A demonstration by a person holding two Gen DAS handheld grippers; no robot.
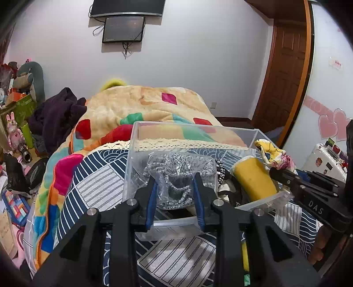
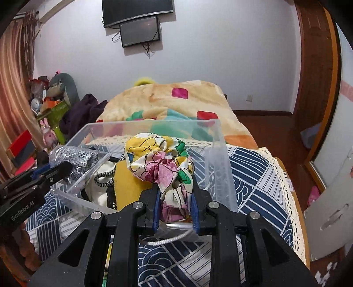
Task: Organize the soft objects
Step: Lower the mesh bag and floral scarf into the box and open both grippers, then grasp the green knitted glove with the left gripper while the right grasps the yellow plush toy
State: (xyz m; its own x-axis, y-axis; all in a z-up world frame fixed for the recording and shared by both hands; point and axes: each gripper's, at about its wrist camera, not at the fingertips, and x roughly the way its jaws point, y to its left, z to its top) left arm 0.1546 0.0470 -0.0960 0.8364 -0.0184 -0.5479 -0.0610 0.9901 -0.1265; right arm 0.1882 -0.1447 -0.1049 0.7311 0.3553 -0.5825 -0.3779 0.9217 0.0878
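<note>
The left gripper (image 1: 175, 176) holds a clear plastic bag of silvery metallic scouring mesh (image 1: 176, 174) between its blue pads (image 1: 152, 198), the bag pinched at both sides and hanging over the near left corner of a clear plastic bin (image 1: 136, 134); in the right wrist view the same bag (image 2: 75, 157) shows at the bin's left rim with the left gripper's black fingers (image 2: 47, 174) on it. The right gripper (image 2: 175, 187) is clamped on a bunched floral scarf (image 2: 163, 163) printed in yellow, pink, green and white, its blue pads pressing the cloth from either side, and the scarf's bulk sits above the bin's (image 2: 218, 141) near wall, toward its right side. Inside the bin, between the two bundles, lies a yellow soft item (image 1: 253, 178), with a white bag with a black-and-white striped cord (image 2: 103, 178) just beside it on the left. A white cord (image 2: 167, 239) lies on the cover just under the right gripper. The bin rests on a navy-and-white patterned bedcover (image 2: 253, 167) edged with cream lace, and beyond it lies a beige quilt with coloured squares (image 1: 154, 106). A dark purple garment (image 1: 57, 112) is heaped at the bed's left side. On the far wall hang a television (image 1: 128, 6) and a smaller screen (image 1: 123, 28) below it, and a wooden door (image 1: 284, 72) stands at the right.
</note>
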